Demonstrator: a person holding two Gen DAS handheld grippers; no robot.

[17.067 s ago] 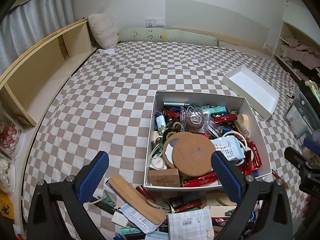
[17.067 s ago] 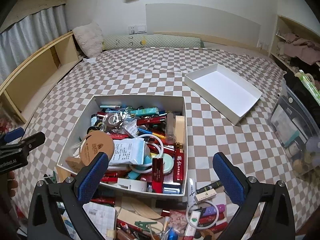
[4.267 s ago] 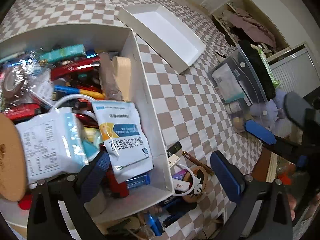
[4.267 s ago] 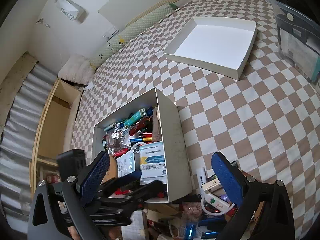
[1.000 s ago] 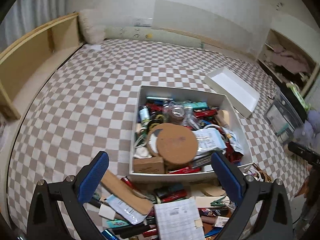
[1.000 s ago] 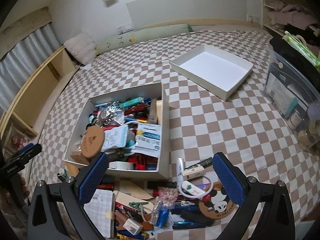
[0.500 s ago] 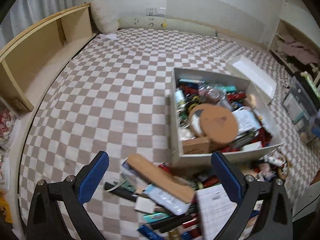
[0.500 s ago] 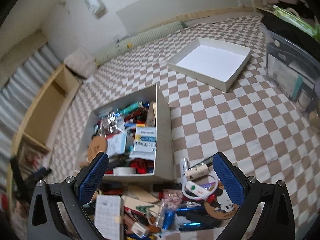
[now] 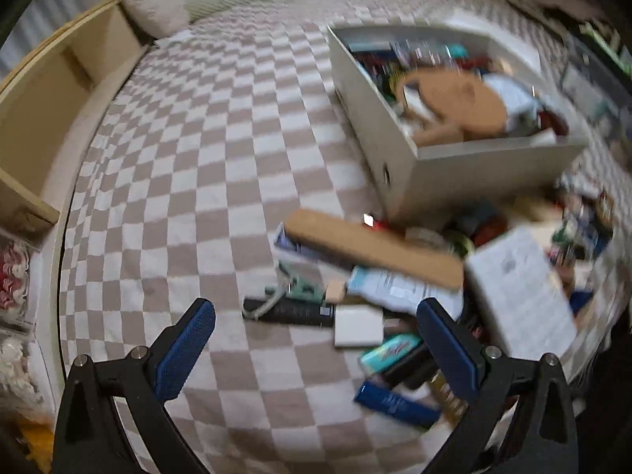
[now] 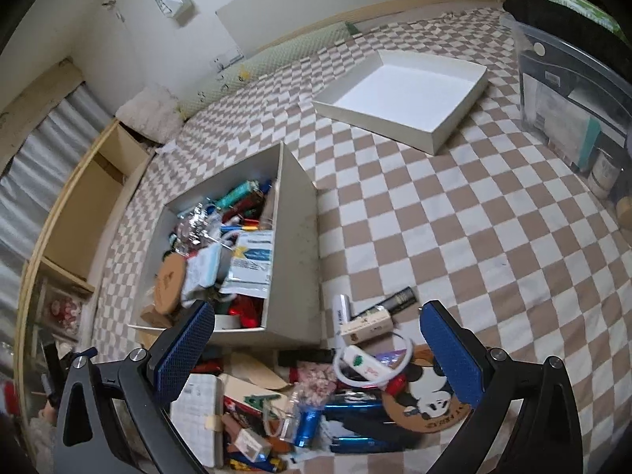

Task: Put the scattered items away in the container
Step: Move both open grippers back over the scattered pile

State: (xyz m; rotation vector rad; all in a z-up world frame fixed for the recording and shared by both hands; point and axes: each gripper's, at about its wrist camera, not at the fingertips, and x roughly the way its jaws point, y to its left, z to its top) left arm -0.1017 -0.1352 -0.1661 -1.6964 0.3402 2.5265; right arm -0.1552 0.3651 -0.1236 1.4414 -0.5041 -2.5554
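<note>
A white box point(image 9: 466, 166) point(image 10: 294, 245) full of small items stands on the checkered bedspread. In front of it lie scattered items: a long cork board point(image 9: 371, 249), a black bar point(image 9: 290, 312), a white card point(image 9: 357, 331), a notebook point(image 9: 521, 292) point(image 10: 195, 410), blue tubes point(image 10: 347, 405), a white cable device point(image 10: 365, 363) and a panda coaster point(image 10: 428, 403). My left gripper point(image 9: 316, 347) hangs open over the left end of the pile. My right gripper point(image 10: 318, 355) is open above the pile's right end, beside the box's near corner. Nothing is between either pair of fingers.
An empty white lid tray point(image 10: 407, 94) lies further back on the bed. A clear plastic bin point(image 10: 572, 106) stands at the right edge. A wooden shelf unit point(image 9: 43, 118) runs along the left side. A pillow point(image 9: 152, 8) rests at the headboard.
The left gripper has swung left and dropped closer to the pile, with motion blur. The right gripper has moved lower and nearer the box corner. Both stay open.
</note>
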